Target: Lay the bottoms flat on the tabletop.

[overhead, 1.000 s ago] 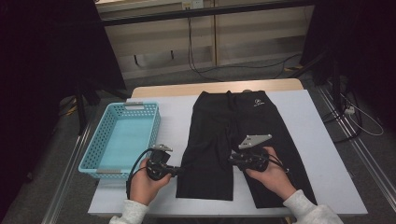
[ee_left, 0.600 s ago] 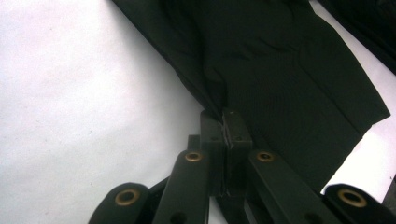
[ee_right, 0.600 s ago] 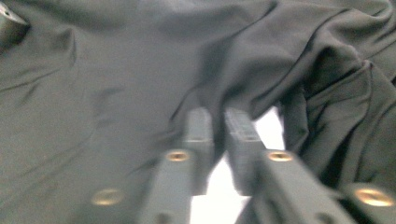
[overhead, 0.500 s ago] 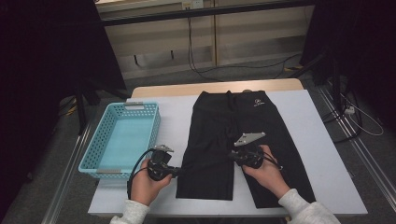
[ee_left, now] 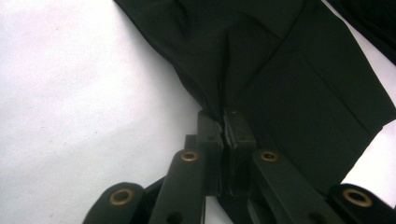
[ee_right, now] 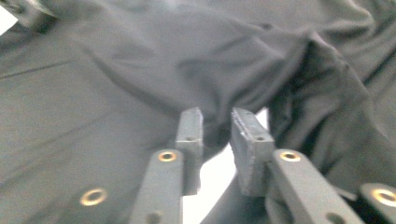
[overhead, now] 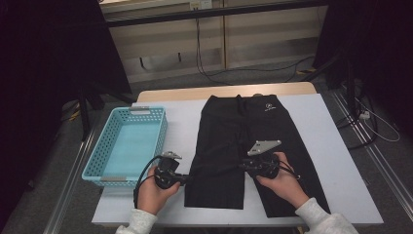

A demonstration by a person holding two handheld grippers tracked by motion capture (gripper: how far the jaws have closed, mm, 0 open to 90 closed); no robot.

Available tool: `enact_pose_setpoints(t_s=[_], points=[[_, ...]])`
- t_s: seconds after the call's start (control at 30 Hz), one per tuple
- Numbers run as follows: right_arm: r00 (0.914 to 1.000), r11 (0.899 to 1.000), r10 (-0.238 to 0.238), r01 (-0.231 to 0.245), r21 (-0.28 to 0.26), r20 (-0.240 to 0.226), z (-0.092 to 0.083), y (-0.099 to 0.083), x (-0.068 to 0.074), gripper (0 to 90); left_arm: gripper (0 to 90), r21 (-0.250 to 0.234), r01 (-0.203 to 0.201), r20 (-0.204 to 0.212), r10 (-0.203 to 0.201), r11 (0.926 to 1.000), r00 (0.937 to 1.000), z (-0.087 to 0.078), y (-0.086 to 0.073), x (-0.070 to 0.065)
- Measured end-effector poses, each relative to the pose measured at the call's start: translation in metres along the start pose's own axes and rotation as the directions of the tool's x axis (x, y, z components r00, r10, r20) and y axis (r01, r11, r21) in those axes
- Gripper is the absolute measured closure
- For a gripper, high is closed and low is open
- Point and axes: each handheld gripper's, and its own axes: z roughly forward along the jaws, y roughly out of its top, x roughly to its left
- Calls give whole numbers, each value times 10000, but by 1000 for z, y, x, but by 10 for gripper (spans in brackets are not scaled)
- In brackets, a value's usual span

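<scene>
Flat on the white surface (overhead: 321, 146) lies a pair of black stretch-fabric shorts (overhead: 243, 131), legs toward the person. The left tool (ee_left: 223, 128) is pressed together, pinching the outer edge of one leg. The right tool (ee_right: 217, 133), between the two legs, has just been spreading; its jaws stand slightly apart with cloth bunched ahead of them. A light-blue plastic basket (overhead: 100, 158) sits just beside the left hand (overhead: 148, 192).

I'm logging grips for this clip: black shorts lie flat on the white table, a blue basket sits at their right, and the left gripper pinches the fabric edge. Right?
One slip: the blue basket sits left of the black shorts, as the high view shows. The left gripper does pinch the fabric edge on the white table.
</scene>
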Motion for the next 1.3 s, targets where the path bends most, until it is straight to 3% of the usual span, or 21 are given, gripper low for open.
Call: enact_pose_setpoints(t_s=[0.13, 0.27, 0.43, 0.5, 0.67, 0.8, 0.93, 1.03, 1.2, 1.3], points=[[9967, 9986, -386, 359, -401, -708, -1, 1, 10, 585, 857, -97, -16, -64, 15, 10000, 10000, -1, 1, -2], [9921, 9976, -469, 407, -553, -1164, 3, 0, 19, 479, 864, -48, -87, -33, 86, 10000, 10000, 1, 2, -2], [9873, 9960, -876, 843, -305, -1325, 11, 0, 32, 380, 886, -94, -86, -117, 85, 9999, 9999, 1, 3, -4], [9810, 9921, -1249, 1222, -270, -1481, 12, 0, 37, 402, 887, -20, -121, -129, 121, 9999, 9998, 0, 2, -4], [9717, 9887, -1450, 1493, 91, -1865, 15, -5, 41, 502, 887, 99, -156, -185, 158, 9998, 9997, 2, 2, -3], [9713, 9846, -1623, 1709, 361, -1737, 13, -6, 43, 547, 888, 101, -176, -177, 178, 9998, 9997, 2, 2, -3], [9722, 9858, -1526, 1624, 420, -1779, 11, -6, 39, 778, 888, 207, -94, -144, 97, 9997, 9998, 4, 1, -3], [9715, 9870, -1470, 1564, 370, -1860, 9, -8, 38, 860, 888, 207, -94, -108, 97, 9997, 9999, 3, 2, -4], [9705, 9880, -1392, 1496, 393, -1966, 8, -8, 39, 889, 889, 146, 46, -39, -45, 9999, 10000, -2, 2, -2], [9610, 9876, -1340, 1498, 480, -2420, 7, -8, 40, 900, 889, 113, 105, -17, -105, 9999, 9999, -6, 2, -2]])
